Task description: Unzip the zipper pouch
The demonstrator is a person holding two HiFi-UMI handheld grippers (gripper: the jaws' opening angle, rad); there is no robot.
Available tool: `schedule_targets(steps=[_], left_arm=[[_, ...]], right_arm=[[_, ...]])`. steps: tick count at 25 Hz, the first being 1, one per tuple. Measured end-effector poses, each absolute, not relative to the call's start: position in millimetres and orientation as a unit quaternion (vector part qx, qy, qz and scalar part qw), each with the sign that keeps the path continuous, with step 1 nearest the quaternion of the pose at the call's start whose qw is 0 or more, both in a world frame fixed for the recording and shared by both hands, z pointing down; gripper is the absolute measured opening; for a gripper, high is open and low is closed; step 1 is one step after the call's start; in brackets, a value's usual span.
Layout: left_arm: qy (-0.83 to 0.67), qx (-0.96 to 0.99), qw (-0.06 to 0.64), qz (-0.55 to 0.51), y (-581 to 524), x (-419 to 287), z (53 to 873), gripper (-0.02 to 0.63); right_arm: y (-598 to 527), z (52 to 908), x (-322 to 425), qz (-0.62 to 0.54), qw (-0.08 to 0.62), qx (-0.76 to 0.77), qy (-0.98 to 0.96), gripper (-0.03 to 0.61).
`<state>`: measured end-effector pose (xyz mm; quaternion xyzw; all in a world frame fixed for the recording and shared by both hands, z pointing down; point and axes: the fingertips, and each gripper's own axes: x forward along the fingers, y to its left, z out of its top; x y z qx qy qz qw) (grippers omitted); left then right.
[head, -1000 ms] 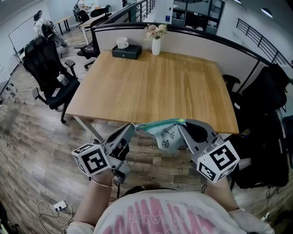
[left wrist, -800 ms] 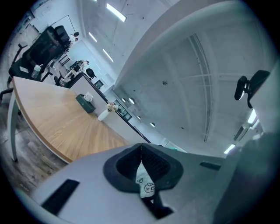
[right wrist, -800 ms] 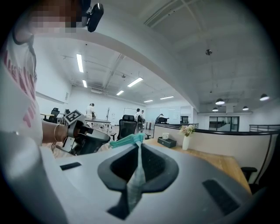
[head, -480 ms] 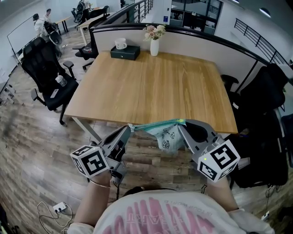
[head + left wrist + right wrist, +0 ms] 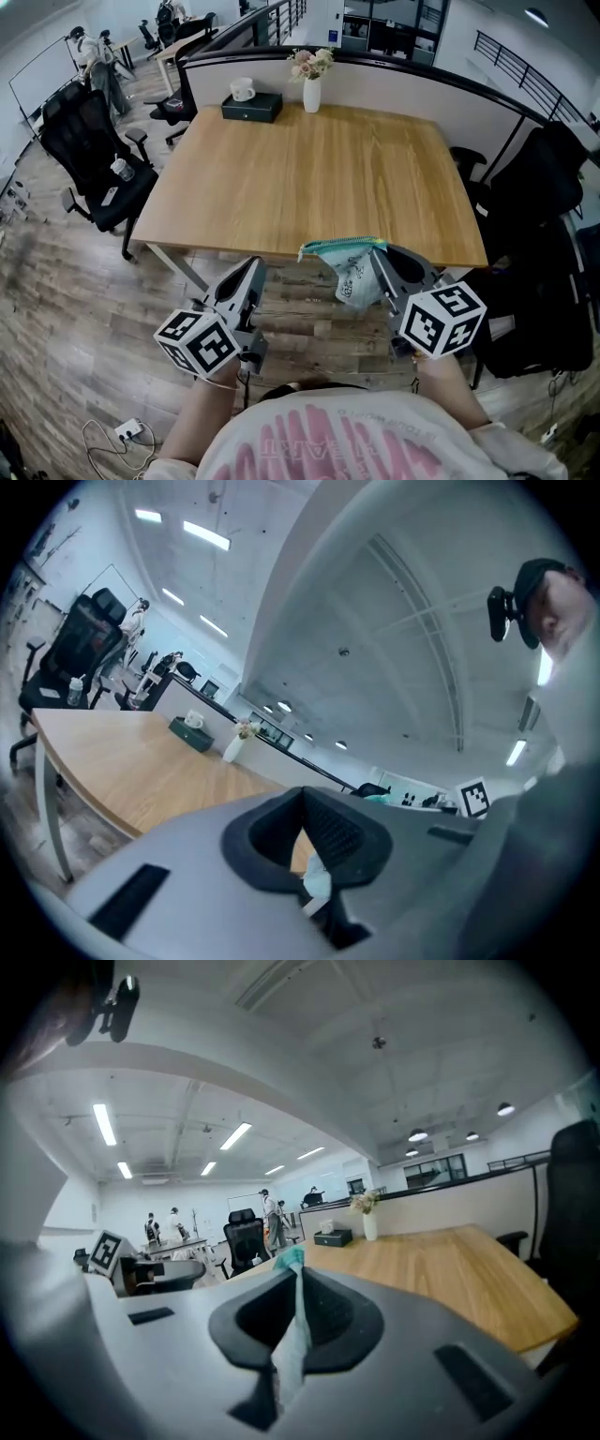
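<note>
The teal and white zipper pouch (image 5: pixel 352 270) hangs in the air just off the table's near edge. My right gripper (image 5: pixel 380 258) is shut on its right end, and in the right gripper view the fabric (image 5: pixel 291 1335) is pinched between the jaws. The pouch's zipper edge runs left to a free end (image 5: pixel 302 251). My left gripper (image 5: pixel 253 267) stands well to the left of that end, not touching the pouch. Its jaws are closing together, with only a small pale scrap (image 5: pixel 315 881) showing low in the gap.
The wooden table (image 5: pixel 309 178) lies ahead, with a vase of flowers (image 5: pixel 311 89) and a dark box (image 5: pixel 251 106) carrying a mug at its far edge. Black office chairs stand left (image 5: pixel 94 150) and right (image 5: pixel 544 206). A power strip (image 5: pixel 122 429) lies on the floor.
The pouch's left end has come away from the left gripper and drawn back toward the right one. The left gripper has dropped slightly. The pouch is now bunched instead of stretched between both.
</note>
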<state>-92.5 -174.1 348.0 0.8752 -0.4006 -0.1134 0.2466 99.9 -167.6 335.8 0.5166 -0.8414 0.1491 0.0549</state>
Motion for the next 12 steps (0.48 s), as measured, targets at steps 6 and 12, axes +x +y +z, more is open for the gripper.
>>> schedule_targets(steps=[6, 12], left_arm=[[-0.429, 0.878, 0.187, -0.105, -172.7, -93.7, 337.3, 0.002], [-0.468, 0.863, 0.165, -0.092, -179.2, -106.3, 339.7, 0.000]], right_arm=[[-173.0, 343.9, 136.4, 0.198, -0.016, 0.579, -0.790, 0.008], [-174.2, 345.5, 162.7, 0.216, -0.056, 0.614, -0.757, 0.008]])
